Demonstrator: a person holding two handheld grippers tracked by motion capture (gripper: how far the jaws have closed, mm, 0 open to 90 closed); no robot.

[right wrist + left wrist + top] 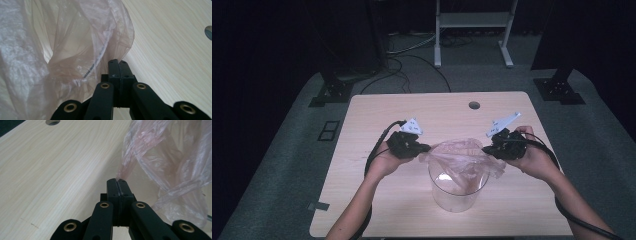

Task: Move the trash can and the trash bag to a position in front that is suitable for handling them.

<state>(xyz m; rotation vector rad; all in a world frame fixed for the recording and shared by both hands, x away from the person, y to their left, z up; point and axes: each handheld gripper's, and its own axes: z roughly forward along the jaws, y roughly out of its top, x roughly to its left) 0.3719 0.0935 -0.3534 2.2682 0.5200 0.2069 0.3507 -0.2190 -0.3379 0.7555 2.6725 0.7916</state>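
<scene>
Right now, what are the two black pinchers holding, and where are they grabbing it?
Both hold the thin clear plastic bag over the clear container. The left gripper pinches a bunched edge on one side; the right gripper pinches the opposite edge.

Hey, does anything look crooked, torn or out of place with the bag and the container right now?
Nothing stands out. The thin plastic bag is crumpled and stretched between the left gripper and right gripper, both shut on its edges, over the upright clear container. No tear or spill shows.
</scene>
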